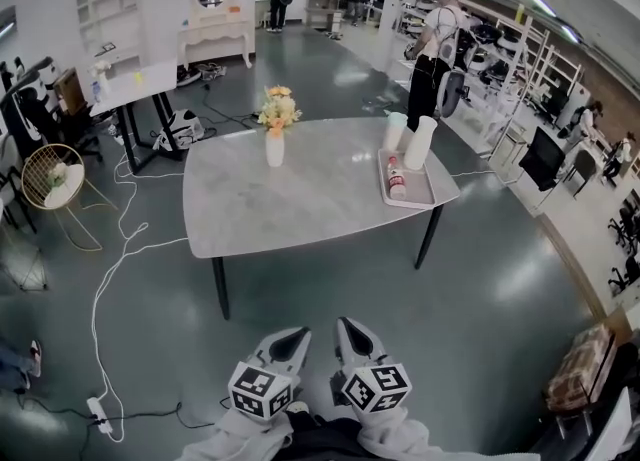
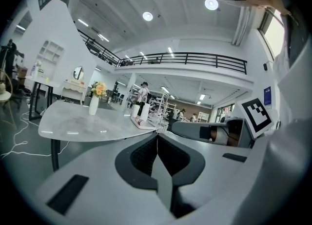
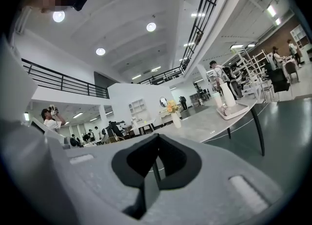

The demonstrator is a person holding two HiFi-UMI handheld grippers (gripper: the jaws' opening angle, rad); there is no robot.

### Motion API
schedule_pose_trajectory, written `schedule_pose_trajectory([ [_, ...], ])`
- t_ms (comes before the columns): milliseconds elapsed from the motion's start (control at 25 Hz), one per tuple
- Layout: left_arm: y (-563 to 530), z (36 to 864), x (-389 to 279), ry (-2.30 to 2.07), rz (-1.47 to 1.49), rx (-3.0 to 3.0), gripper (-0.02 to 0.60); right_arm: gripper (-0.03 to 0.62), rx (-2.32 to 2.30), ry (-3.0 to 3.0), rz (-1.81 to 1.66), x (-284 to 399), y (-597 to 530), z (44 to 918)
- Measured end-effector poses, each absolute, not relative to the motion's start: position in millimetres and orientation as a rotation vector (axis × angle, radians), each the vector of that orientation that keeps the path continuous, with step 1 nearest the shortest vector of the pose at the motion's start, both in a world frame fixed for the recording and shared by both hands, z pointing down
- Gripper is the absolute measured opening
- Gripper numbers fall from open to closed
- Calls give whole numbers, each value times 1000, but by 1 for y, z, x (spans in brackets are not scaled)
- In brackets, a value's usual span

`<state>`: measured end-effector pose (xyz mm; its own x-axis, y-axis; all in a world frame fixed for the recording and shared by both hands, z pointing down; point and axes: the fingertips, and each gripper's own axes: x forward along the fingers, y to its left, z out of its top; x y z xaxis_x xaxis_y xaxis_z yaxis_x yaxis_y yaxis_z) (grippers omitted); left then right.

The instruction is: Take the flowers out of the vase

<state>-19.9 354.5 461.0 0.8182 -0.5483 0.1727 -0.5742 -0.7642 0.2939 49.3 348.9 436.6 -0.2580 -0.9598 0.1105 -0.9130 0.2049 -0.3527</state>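
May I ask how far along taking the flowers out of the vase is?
Nothing is done yet: the flowers stand in the white vase on the table. Nothing is in hand: the left gripper and right gripper are shut, empty and short of the table. The whole removal is left.

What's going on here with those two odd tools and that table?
A person holds a two-jaw tool in each hand, the left gripper and the right gripper, side by side, both shut and empty. They are short of the grey table and touch nothing. The flowers sit in the white vase on the table, not yet taken out. A tray with a bottle lies near the table's right edge.
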Motion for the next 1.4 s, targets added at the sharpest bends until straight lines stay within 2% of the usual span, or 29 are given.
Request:
schedule_pose_trajectory([
  [680,328,477,-49,-944,127,2587,5,-2,-1744,2407,-568,19,313,445],
  [1400,216,475,-33,-1016,134,2589,5,-2,-1700,2417,-577,46,198,447],
])
